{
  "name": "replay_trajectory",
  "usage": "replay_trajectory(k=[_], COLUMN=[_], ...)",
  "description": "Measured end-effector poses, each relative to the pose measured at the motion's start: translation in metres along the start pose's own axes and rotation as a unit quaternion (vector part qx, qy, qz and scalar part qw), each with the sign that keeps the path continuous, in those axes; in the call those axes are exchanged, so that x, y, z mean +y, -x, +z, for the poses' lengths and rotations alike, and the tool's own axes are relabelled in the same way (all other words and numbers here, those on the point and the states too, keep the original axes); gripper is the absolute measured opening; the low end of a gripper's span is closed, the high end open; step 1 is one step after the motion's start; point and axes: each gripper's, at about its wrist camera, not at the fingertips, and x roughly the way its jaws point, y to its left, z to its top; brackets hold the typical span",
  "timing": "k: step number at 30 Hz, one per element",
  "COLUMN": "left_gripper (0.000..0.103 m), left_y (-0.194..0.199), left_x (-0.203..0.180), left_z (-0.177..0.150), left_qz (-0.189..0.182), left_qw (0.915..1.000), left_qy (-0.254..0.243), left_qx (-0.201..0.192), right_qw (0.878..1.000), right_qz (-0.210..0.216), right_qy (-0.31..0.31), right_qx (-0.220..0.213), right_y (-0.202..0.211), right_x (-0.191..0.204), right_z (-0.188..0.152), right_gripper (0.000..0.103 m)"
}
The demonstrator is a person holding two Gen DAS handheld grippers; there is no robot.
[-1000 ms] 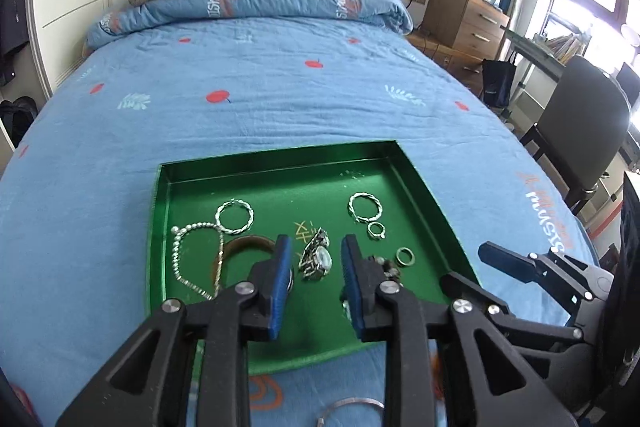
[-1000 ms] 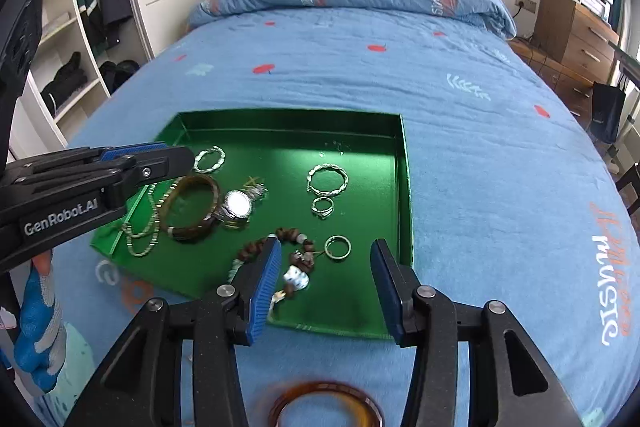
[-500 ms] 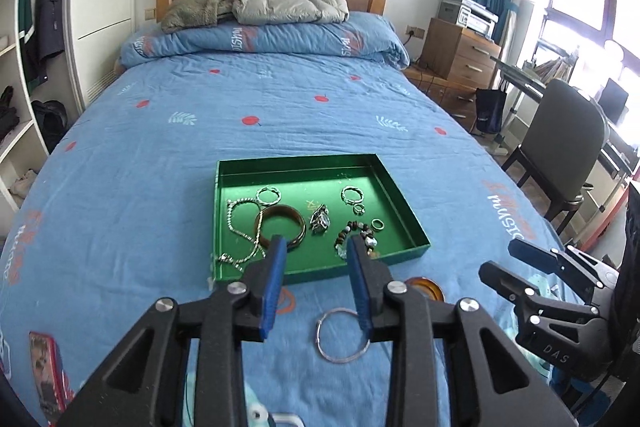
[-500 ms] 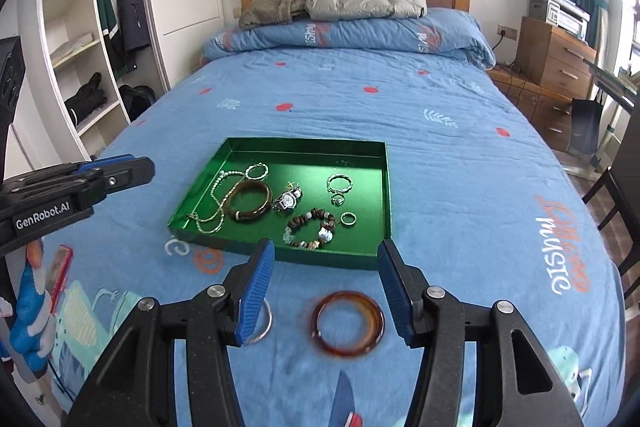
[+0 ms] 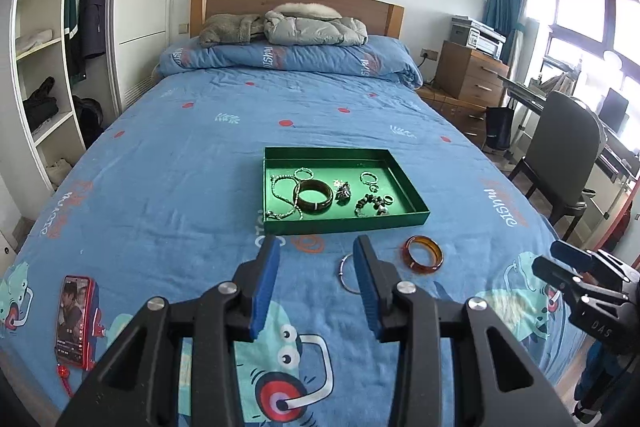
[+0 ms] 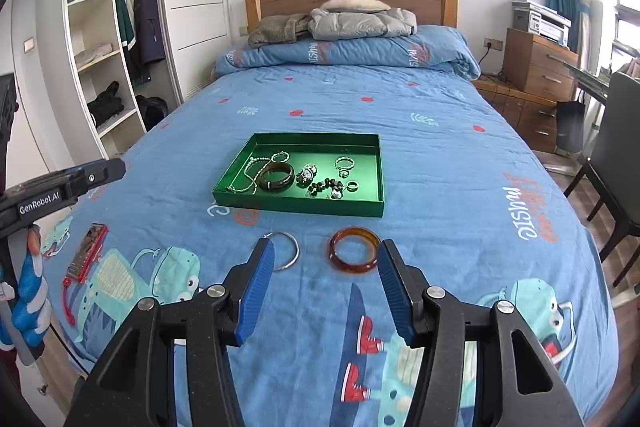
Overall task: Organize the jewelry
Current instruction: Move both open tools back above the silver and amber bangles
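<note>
Red phone [image 5: 75,321] lies beside bangles [image 5: 422,253].

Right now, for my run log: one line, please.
left jaws: empty | right jaws: empty | amber bangle, silver ring: outside tray

On a blue bedspread [image 6: 440,163], an amber bangle [image 6: 355,255] and a silver hoop [image 6: 285,250] lie before a green jewelry tray [image 6: 298,205], between the right gripper's [image 6: 326,287] empty, parted jaws.

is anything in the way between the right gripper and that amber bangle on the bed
Nothing visible. The right gripper hangs open with only bare bedspread between it and the amber bangle. The silver hoop lies off to the bangle's left, apart from it.
</note>
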Motion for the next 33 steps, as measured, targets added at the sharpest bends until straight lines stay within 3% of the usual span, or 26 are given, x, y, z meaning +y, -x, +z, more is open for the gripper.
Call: replay_trajectory(k=[14,33], left_gripper=[0.037,0.042], left_y=[0.021,0.045], left_x=[0.031,0.048], left_z=[-0.028,-0.048], left_qz=[0.021,0.055], left_qw=[0.9997,0.9985], left_qy=[-0.011,-0.007], left_qx=[-0.007,0.005], right_qw=[0.999,0.998], right_qz=[-0.027,-0.023], right_qy=[-0.01,-0.022], right_qx=[-0.017,-0.046], right_y=[0.025,0.041], right_x=[0.018,0.023], right_z=[-0.014,-0.021], right_gripper=[0.053,0.059])
